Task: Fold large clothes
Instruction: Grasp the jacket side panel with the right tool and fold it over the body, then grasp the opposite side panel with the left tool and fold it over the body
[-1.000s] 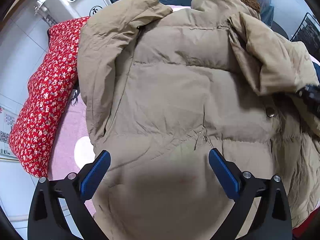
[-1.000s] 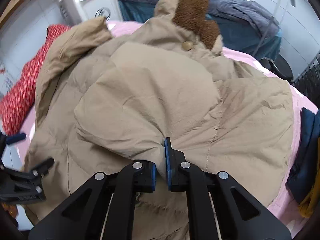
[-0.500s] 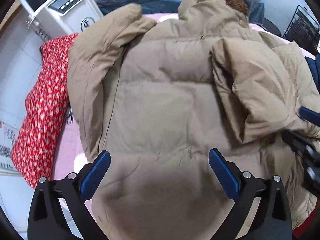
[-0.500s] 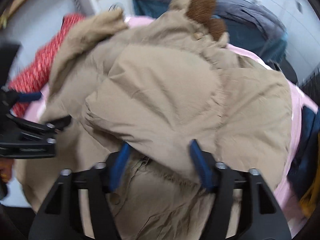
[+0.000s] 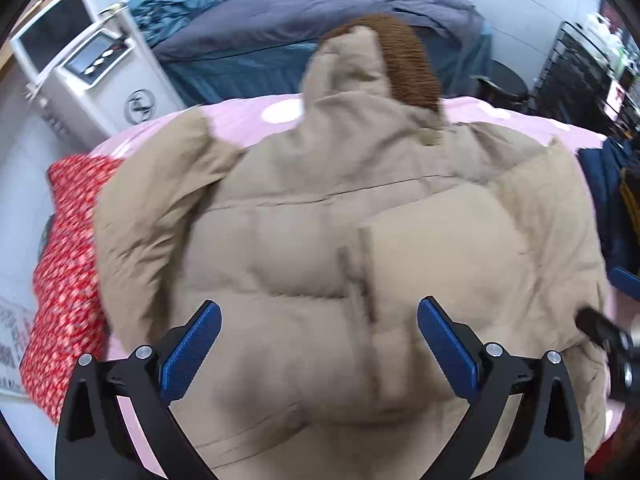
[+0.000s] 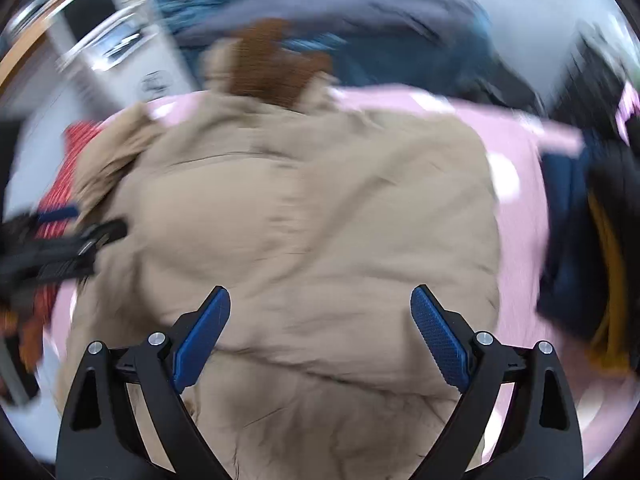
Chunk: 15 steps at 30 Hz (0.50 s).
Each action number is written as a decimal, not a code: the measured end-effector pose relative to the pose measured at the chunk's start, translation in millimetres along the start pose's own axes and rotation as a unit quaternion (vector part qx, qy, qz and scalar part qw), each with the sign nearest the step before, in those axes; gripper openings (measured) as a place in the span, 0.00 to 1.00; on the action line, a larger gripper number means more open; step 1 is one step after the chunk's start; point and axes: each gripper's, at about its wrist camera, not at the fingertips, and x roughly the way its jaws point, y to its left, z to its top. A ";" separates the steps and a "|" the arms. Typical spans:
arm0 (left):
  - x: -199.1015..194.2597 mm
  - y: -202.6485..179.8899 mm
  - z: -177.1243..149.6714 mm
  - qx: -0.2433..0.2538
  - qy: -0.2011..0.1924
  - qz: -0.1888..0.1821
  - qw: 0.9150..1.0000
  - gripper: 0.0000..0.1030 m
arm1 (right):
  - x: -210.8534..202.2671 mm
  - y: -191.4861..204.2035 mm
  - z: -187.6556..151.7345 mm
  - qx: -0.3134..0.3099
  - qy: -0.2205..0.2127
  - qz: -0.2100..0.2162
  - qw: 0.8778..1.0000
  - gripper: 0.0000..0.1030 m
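A tan puffer jacket (image 5: 320, 240) with a brown fleece-lined hood (image 5: 408, 60) lies back up on a pink sheet (image 5: 248, 112). Its right sleeve (image 5: 440, 248) is folded across the back; the left sleeve (image 5: 140, 216) lies along the left side. My left gripper (image 5: 318, 330) is open and empty above the jacket's lower back. My right gripper (image 6: 320, 320) is open and empty above the jacket (image 6: 320, 220); this view is motion-blurred. The right gripper shows at the left view's right edge (image 5: 608, 320), and the left gripper at the right view's left edge (image 6: 60, 236).
A red floral cushion (image 5: 68, 272) lies left of the jacket. A white appliance (image 5: 92, 80) stands at back left. Grey and teal bedding (image 5: 312, 28) is piled behind. Dark blue and yellow clothes (image 6: 580, 248) lie at the right, near a black rack (image 5: 580, 72).
My right gripper let go of the right sleeve, which now lies folded over the back, and opened wide. Both grippers pulled back and up, so more of the bed shows.
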 end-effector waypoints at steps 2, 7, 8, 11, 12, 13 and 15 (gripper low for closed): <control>5.5 -19.3 1.8 0.022 0.002 -0.011 1.000 0.94 | 8.8 -15.8 4.0 0.027 0.020 -0.002 0.999 0.88; 43.7 -55.3 -5.9 0.074 0.053 -0.007 0.996 0.94 | 33.4 -17.6 2.3 0.001 0.052 -0.018 0.998 0.88; 55.1 -57.4 -7.9 0.077 0.071 -0.008 0.994 0.95 | 40.8 -16.6 1.2 -0.010 0.060 -0.026 0.998 0.88; 82.5 -53.4 -14.9 0.063 0.108 -0.031 0.992 0.95 | 63.6 -4.7 -4.4 -0.043 0.080 -0.058 0.994 0.90; 87.3 -50.8 -14.9 0.057 0.111 -0.038 0.991 0.95 | 69.7 -0.9 -5.7 -0.054 0.081 -0.068 0.993 0.92; 91.9 -48.4 -14.1 0.052 0.115 -0.045 0.991 0.95 | 74.3 0.8 -6.4 -0.060 0.084 -0.073 0.992 0.94; 98.5 -47.3 -12.3 0.053 0.122 -0.052 0.990 0.95 | 85.5 2.9 -8.4 -0.069 0.090 -0.090 0.989 0.94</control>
